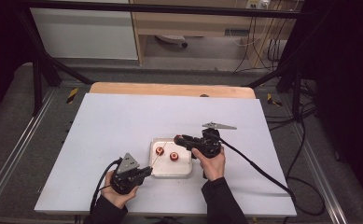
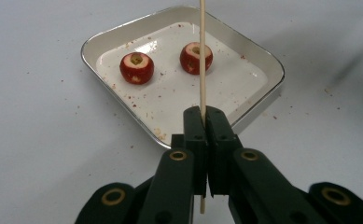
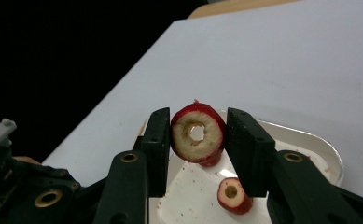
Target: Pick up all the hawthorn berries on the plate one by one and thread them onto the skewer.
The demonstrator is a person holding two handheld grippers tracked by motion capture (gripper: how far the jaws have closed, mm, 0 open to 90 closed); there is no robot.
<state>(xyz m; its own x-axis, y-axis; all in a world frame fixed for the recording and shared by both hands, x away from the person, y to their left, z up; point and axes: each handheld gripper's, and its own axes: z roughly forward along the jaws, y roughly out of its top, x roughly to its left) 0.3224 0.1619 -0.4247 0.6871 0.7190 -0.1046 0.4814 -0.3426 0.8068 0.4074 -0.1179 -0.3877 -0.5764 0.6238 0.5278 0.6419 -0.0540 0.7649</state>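
In the high view, your left hand-held gripper (image 1: 144, 171) sits at about seven o'clock on the white table (image 1: 114, 126), and its jaws are pressed together on a thin wooden skewer (image 1: 156, 160) that points toward the tray (image 1: 171, 172). Your right hand-held gripper (image 1: 180, 139) hovers at the tray's two o'clock corner, pinching a red cored fruit (image 1: 177, 138). Two more cored fruits lie inside the tray, side by side.

In the left gripper view, the skewer (image 2: 202, 56) rises straight to twelve o'clock from between the closed jaws. It looks light and stiff but thin, so I think it can snap or slide if you push hard; holding it low, as you do now, leaves a long free tip. Behind it in the tray (image 2: 258, 60), one fruit (image 2: 136, 67) is at eleven o'clock and the other (image 2: 194, 58) is just behind the stick.

In the right gripper view, the jaws pinch the fruit (image 3: 198, 133) on its two red sides, and the cored hole faces the camera. The flesh looks soft and moist, probably easy to crush and a little slippery. Keep the pressure gentle on the skin sides and leave the hole free. Another fruit (image 3: 233, 195) lies below in the tray (image 3: 328, 154), at five o'clock.
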